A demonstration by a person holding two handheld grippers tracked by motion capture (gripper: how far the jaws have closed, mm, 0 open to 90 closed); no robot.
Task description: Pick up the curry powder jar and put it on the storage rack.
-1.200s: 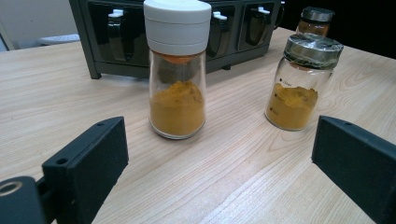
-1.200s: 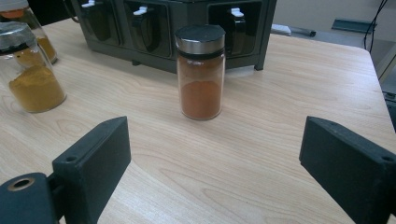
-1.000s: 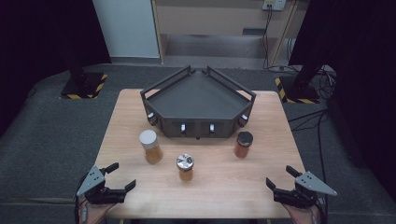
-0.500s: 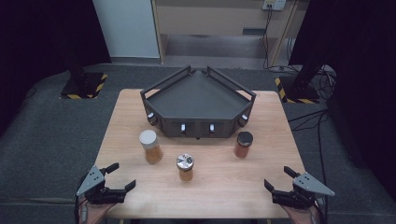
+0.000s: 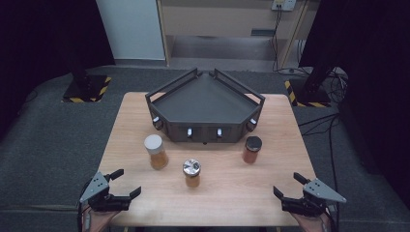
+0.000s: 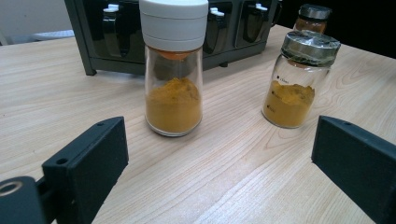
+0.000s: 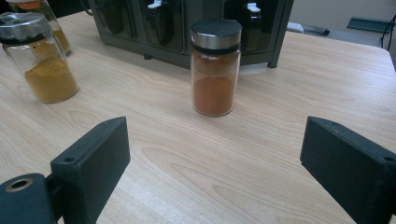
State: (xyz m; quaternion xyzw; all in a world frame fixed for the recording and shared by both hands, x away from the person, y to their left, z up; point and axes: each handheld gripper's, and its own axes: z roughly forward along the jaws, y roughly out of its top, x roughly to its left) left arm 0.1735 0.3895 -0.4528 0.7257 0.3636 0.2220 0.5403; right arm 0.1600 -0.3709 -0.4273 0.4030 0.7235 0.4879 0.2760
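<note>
Spice jars stand untouched on the wooden surface [image 5: 145, 116], three of them upright in a loose row in front of the dark corner rack [image 5: 205, 99], whose top tray is bare. Judging by that, the work has hardly begun: nothing is gripped or lifted, and every jar is yet to be handled.

Nearest the person, the left gripper [image 5: 121, 186] hovers at the near left corner of the surface and the right gripper [image 5: 288, 186] at the near right corner. Both have their jaws spread wide and hold nothing.

Ahead of the left gripper, in the left gripper view, the white-capped jar [image 6: 173, 70] of yellow powder stands between the lines of the two jaws but well forward of their tips, nearer the left jaw. The silver-capped jar [image 6: 299, 79] stands just inside the right jaw's line, a little farther off. In the right gripper view the black-capped jar [image 7: 215, 67] of reddish powder stands centred between that gripper's jaws, also well beyond the tips.

From the high view the silver-capped jar [image 5: 192, 172] is the nearest of the three, midway between the grippers; the white-capped jar [image 5: 155, 151] and the black-capped jar [image 5: 252, 149] stand farther back, close to the rack's front wall with its small drawers.
</note>
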